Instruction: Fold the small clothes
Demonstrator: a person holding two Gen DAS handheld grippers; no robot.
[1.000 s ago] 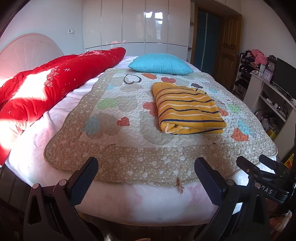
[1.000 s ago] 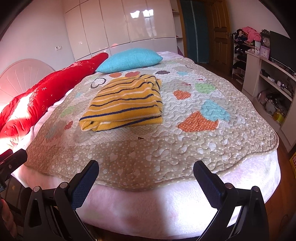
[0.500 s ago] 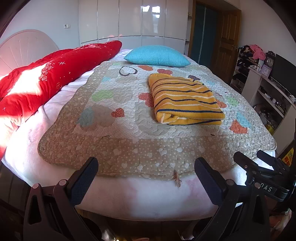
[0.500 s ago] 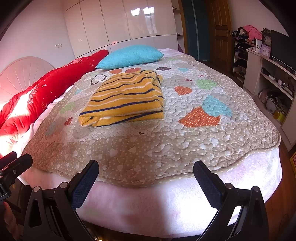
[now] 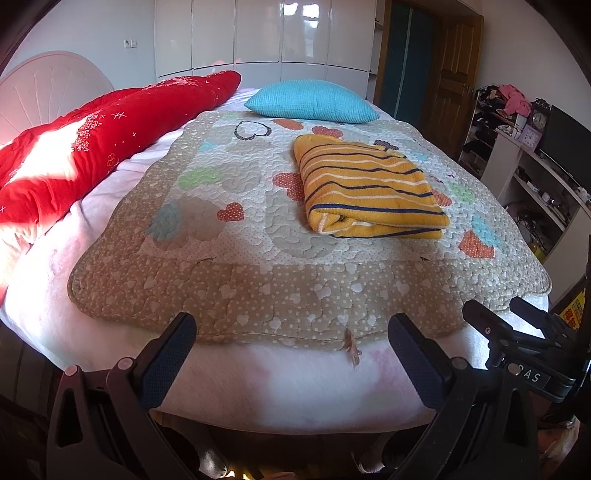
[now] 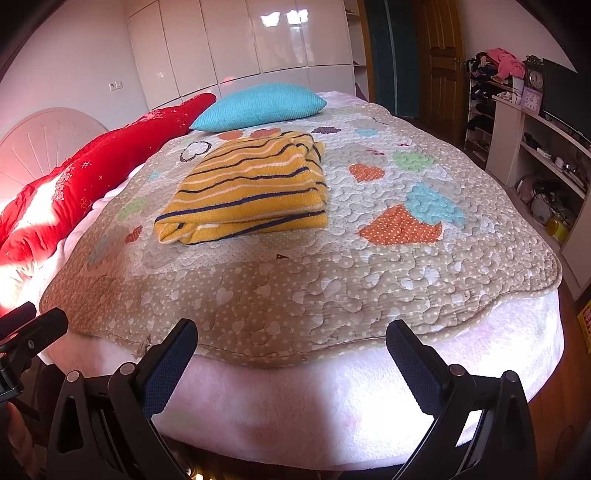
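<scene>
A yellow garment with dark blue and white stripes (image 5: pixel 369 186) lies folded in a thick rectangle on the heart-patterned quilt (image 5: pixel 258 288); it also shows in the right wrist view (image 6: pixel 251 188). My left gripper (image 5: pixel 291 354) is open and empty, held off the near edge of the bed, well short of the garment. My right gripper (image 6: pixel 291 354) is open and empty, also off the near edge. The right gripper's body shows at the right of the left wrist view (image 5: pixel 524 350).
A blue pillow (image 5: pixel 312 100) lies at the far end of the bed. A red duvet (image 5: pixel 92 147) runs along the left side. White shelves with clutter (image 5: pixel 546 177) stand to the right. A wooden door (image 5: pixel 454 70) and white wardrobes (image 5: pixel 258 33) are behind.
Both grippers have drawn back slightly from the bed and stayed open. The folded garment has not moved.
</scene>
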